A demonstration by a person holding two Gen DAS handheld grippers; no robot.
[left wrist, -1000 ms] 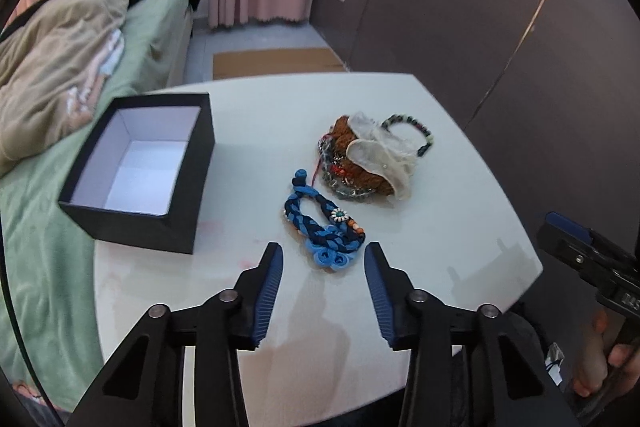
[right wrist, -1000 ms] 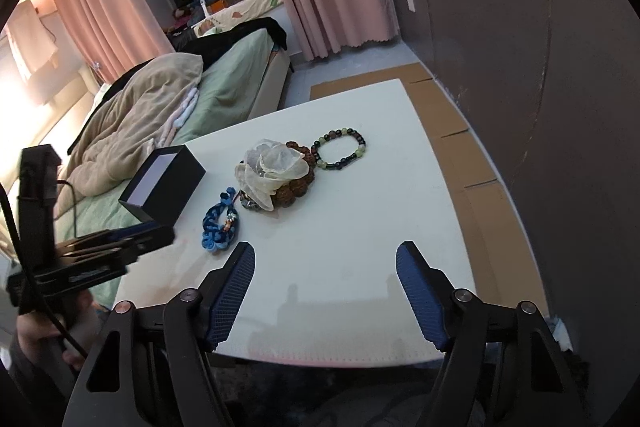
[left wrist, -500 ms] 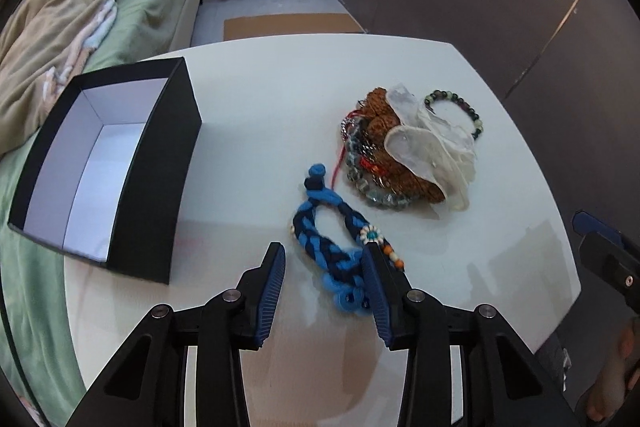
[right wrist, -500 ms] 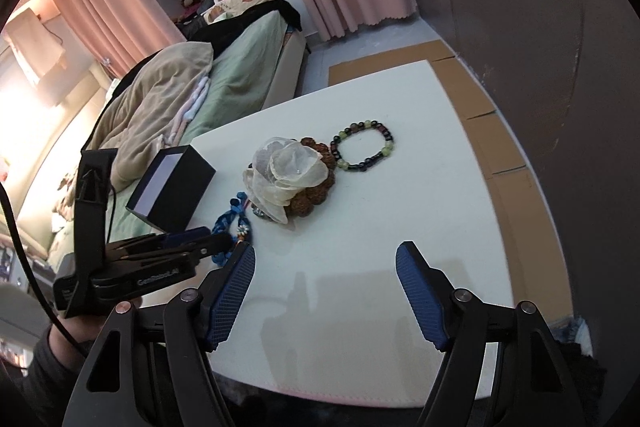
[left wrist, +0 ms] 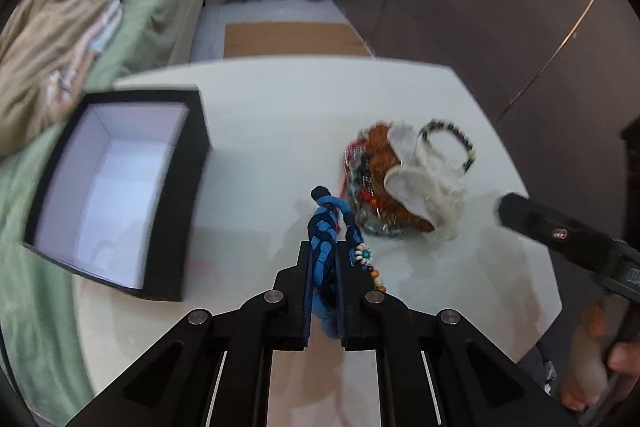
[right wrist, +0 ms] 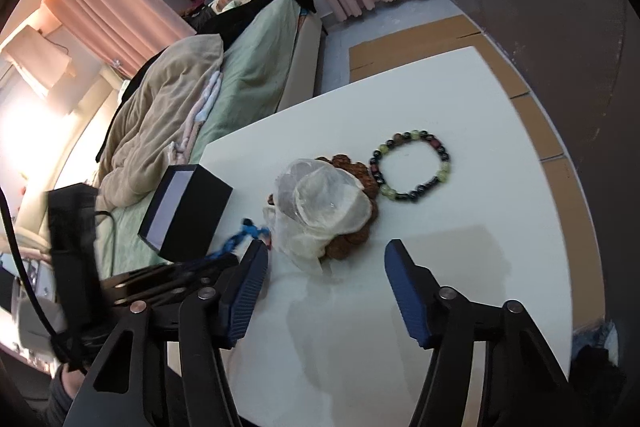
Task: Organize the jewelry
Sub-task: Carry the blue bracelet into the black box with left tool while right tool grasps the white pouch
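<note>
Two hand-held grippers | left (left wrist: 323,281) clamps blue braid (left wrist: 326,227) | right (right wrist: 326,277) spread

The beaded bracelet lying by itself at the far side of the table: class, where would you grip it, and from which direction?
Grip the beaded bracelet across its outer arc, the side facing away from the heap under the white pouch. It lies flat as an open ring, so the open right tool could come down from above, one finger inside the ring.

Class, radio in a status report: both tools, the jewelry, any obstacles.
Left tool shut on blue braided cord bracelet. Right tool open, holding nothing. Open black box beside it, path clear.
</note>
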